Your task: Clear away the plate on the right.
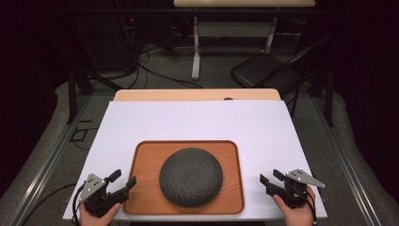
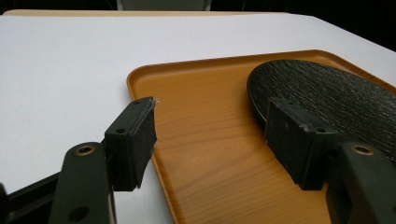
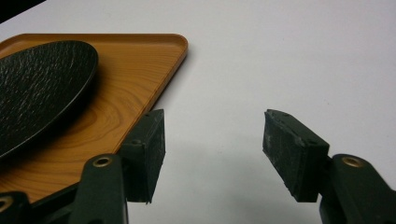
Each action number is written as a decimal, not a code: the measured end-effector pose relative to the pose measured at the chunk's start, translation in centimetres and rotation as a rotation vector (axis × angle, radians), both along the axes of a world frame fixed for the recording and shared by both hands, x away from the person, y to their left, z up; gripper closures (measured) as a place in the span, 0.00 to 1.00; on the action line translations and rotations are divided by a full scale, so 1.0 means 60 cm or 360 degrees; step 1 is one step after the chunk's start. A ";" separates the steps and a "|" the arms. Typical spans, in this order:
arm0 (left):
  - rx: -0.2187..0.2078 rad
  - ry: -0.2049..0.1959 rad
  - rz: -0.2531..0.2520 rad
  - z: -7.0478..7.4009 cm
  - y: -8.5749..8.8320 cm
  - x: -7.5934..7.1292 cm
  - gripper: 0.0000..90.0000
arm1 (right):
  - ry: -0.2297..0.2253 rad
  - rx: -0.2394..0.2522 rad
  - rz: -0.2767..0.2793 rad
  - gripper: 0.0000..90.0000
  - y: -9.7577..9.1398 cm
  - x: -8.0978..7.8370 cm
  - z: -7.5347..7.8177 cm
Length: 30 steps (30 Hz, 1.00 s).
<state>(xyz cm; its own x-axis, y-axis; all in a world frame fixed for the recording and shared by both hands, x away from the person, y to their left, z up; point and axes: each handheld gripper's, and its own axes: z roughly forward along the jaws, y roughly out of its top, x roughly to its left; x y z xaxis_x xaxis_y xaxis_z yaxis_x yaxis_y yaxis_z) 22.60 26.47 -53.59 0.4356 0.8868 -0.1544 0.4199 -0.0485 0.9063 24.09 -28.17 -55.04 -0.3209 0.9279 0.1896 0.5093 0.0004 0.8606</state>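
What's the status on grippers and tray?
Left gripper open, straddling tray edge. Right gripper open, beside tray. Dark plate on tray. Nothing in the way.

I see a charcoal-black plate (image 1: 191, 177) with a rough, crackled texture on an orange-brown wood-grain tray (image 1: 147, 160), a white table cover (image 1: 197, 120), and my matte black grippers, left (image 1: 121, 183) and right (image 1: 269, 179).

Bright, soft overhead light; dark surroundings
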 end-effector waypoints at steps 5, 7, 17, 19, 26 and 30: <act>0.0000 0.0009 -0.0004 -0.001 0.000 0.001 0.38 | 0.0008 -0.0001 0.0011 0.43 0.001 0.004 -0.002; 0.0000 0.0010 -0.0004 -0.001 0.000 0.001 0.38 | 0.0010 -0.0006 0.0011 0.43 0.001 0.005 -0.003; -0.0001 0.0016 -0.0003 -0.001 -0.001 0.002 0.38 | 0.0018 -0.0036 0.0014 0.43 0.001 0.011 -0.007; -0.0002 0.0015 -0.0003 -0.001 0.000 0.002 0.38 | 0.0024 -0.0036 0.0014 0.43 0.000 0.011 -0.007; 0.0000 0.0013 -0.0004 -0.001 0.000 0.002 0.38 | 0.0034 -0.0031 0.0015 0.43 0.000 0.012 -0.008; 0.0002 0.0015 -0.0006 -0.001 0.000 0.002 0.38 | 0.0037 -0.0035 0.0015 0.43 -0.001 0.013 -0.009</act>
